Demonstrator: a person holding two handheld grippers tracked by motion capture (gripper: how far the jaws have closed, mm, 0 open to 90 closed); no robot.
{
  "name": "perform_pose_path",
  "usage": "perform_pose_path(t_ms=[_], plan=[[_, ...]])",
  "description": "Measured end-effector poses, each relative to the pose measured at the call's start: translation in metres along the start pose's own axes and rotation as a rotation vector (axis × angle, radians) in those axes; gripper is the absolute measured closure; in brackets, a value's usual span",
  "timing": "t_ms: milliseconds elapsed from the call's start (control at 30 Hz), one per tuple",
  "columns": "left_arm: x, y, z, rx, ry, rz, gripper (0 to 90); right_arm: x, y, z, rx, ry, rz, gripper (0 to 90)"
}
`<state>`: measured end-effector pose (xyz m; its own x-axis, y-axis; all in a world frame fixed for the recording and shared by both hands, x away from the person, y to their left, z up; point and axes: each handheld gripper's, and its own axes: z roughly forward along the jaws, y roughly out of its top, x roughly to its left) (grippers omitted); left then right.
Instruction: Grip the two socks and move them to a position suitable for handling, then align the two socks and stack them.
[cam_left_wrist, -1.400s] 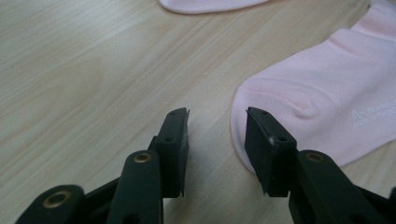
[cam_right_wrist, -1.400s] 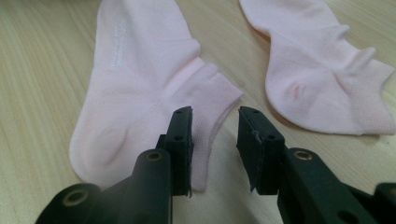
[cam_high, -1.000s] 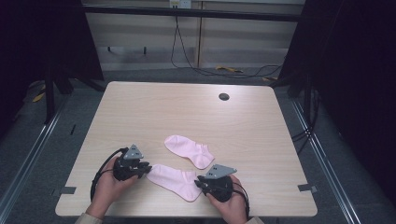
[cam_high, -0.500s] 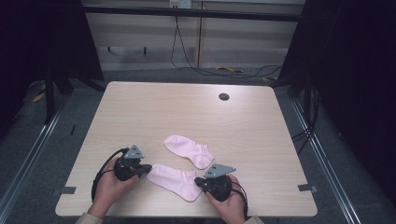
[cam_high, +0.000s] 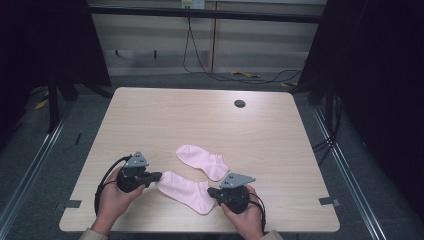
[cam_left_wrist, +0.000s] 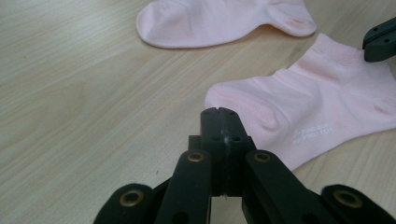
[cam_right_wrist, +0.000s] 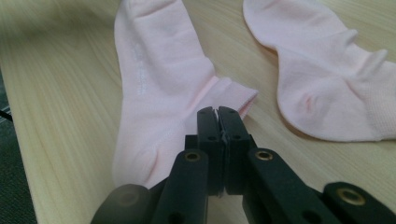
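Two pink socks lie on the wooden table (cam_high: 200, 120). The near sock (cam_high: 185, 191) (cam_left_wrist: 317, 107) (cam_right_wrist: 154, 84) lies slanted between my hands. The far sock (cam_high: 202, 159) (cam_left_wrist: 219, 21) (cam_right_wrist: 327, 79) rests flat just behind it. My left gripper (cam_high: 159, 176) (cam_left_wrist: 218, 112) is shut, its tips pinching the toe edge of the near sock. My right gripper (cam_high: 210, 191) (cam_right_wrist: 217, 111) is shut on the cuff corner of the same sock. A jaw of the right gripper (cam_left_wrist: 380, 39) shows at the far right of the left gripper view.
A round cable hole (cam_high: 239, 103) sits near the table's far edge. Bare wood stretches behind the socks. Dark curtains and metal rails flank the table, and cables lie on the floor beyond it.
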<state>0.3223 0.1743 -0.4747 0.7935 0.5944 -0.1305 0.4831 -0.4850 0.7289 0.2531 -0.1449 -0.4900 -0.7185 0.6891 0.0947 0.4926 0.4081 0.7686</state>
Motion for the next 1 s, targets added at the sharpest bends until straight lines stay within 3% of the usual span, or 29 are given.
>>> perform_pose_path(t_ms=[233,700,900,1000], plan=[[-0.002,0.004,0.0,-0.011,-0.009,-0.011,90.0,-0.002,0.006,-0.002,-0.004,0.018,-0.009,88.7],[-0.003,0.018,-0.002,-0.024,-0.01,-0.012,90.0,-0.007,0.015,-0.007,-0.004,0.009,-0.019,88.7],[0.001,0.024,-0.005,-0.022,-0.007,-0.001,90.0,-0.007,0.018,-0.009,-0.008,0.009,-0.022,88.7],[0.003,0.027,-0.007,-0.033,-0.014,-0.017,90.0,-0.008,0.02,-0.009,-0.008,0.01,-0.024,88.7]])
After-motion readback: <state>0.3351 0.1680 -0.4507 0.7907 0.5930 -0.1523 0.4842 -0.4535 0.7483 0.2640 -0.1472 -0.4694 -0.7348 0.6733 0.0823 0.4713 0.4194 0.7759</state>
